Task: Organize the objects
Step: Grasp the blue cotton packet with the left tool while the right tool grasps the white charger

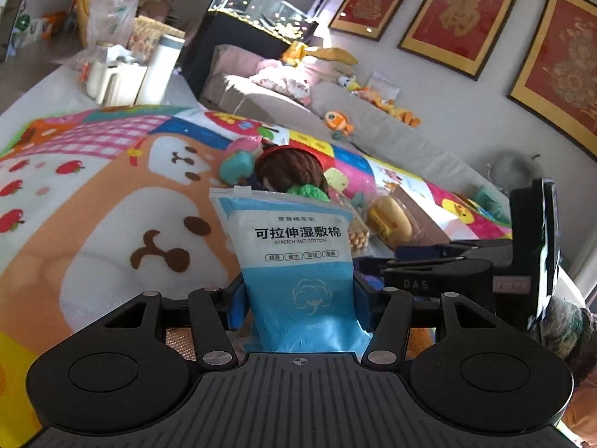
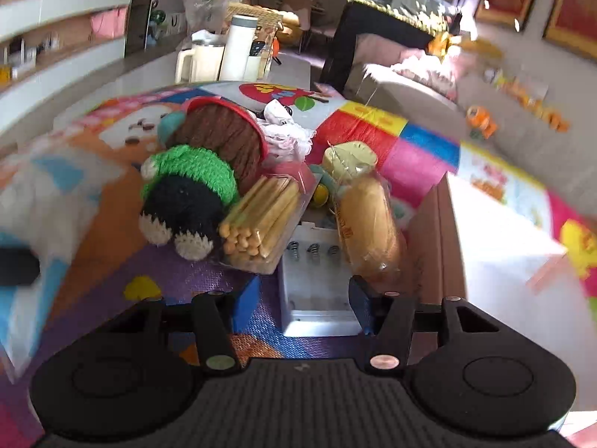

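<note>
My left gripper (image 1: 298, 300) is shut on a blue and white wet-cotton pouch (image 1: 298, 246), which stands upright between its blue pads (image 1: 237, 304) above the colourful play mat (image 1: 112, 205). My right gripper (image 2: 304, 298) hovers low over the mat, jaws partly apart around the near end of a white battery charger (image 2: 317, 291). Its right pad (image 2: 360, 300) is at the charger's edge and the left pad (image 2: 246, 300) stands clear of it. Behind the charger lie a pack of biscuit sticks (image 2: 261, 220), a wrapped bread roll (image 2: 367, 224) and a green and black knitted toy (image 2: 186, 198).
A brown-haired doll (image 2: 227, 138) with a red band lies further back, beside white lace cloth (image 2: 287, 134). An open cardboard box (image 2: 440, 231) stands to the right. Jugs and a white flask (image 2: 238, 48) stand beyond the mat. A grey sofa (image 1: 373, 123) holds plush toys.
</note>
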The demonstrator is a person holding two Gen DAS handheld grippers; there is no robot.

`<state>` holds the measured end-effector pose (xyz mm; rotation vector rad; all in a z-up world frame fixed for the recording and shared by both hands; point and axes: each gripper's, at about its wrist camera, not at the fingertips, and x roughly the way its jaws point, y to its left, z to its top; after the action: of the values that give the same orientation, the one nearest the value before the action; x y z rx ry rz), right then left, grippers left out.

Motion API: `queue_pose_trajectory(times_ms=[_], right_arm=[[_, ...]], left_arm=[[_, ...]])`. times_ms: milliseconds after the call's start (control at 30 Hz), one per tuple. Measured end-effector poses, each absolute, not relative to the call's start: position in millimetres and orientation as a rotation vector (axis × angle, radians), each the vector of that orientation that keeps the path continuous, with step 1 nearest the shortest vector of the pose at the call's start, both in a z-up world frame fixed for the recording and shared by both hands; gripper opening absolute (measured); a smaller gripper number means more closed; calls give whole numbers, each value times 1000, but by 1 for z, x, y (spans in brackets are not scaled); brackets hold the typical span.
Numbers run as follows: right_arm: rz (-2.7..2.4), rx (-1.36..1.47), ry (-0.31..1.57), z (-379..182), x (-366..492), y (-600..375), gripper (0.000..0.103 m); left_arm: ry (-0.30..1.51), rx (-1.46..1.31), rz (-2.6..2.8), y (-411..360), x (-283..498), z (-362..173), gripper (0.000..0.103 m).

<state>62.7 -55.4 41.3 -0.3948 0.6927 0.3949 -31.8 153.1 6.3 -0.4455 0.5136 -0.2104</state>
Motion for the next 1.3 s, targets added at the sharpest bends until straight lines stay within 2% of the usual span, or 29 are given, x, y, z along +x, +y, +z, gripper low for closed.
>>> queue_pose_trajectory(times_ms=[167, 333, 433, 533, 567, 733, 833, 867, 900, 1033, 1167, 1300], right_arm=[[542, -259, 849, 52, 38, -68, 54], [495, -343, 752, 60, -16, -77, 55], [328, -210, 765, 58, -9, -86, 68], [251, 2, 837, 53, 2, -99, 71], [231, 53, 847, 51, 4, -100, 75], [239, -6, 850, 39, 25, -73, 79], [255, -118, 813, 37, 21, -64, 65], [288, -127, 811, 40, 17, -67, 54], [313, -140, 821, 42, 14, -69, 48], [393, -154, 849, 54, -3, -89, 47], [439, -149, 809, 75, -42, -132, 47], [411, -98, 720, 95, -73, -183, 47]], left_arm=[[509, -484, -211, 159, -32, 4, 59], [510, -485, -205, 159, -32, 3, 59], [513, -481, -187, 158, -32, 4, 59], [507, -475, -172, 158, -34, 4, 59], [508, -472, -169, 157, -34, 4, 59], [515, -466, -165, 156, -33, 4, 59], [517, -462, -157, 155, -33, 4, 59], [520, -456, -153, 154, -33, 5, 59], [522, -449, -150, 153, -33, 5, 59], [544, -387, -137, 143, -35, 9, 59], [642, -357, -266, 117, -48, 18, 58], [624, -316, -408, 71, -47, 56, 58]])
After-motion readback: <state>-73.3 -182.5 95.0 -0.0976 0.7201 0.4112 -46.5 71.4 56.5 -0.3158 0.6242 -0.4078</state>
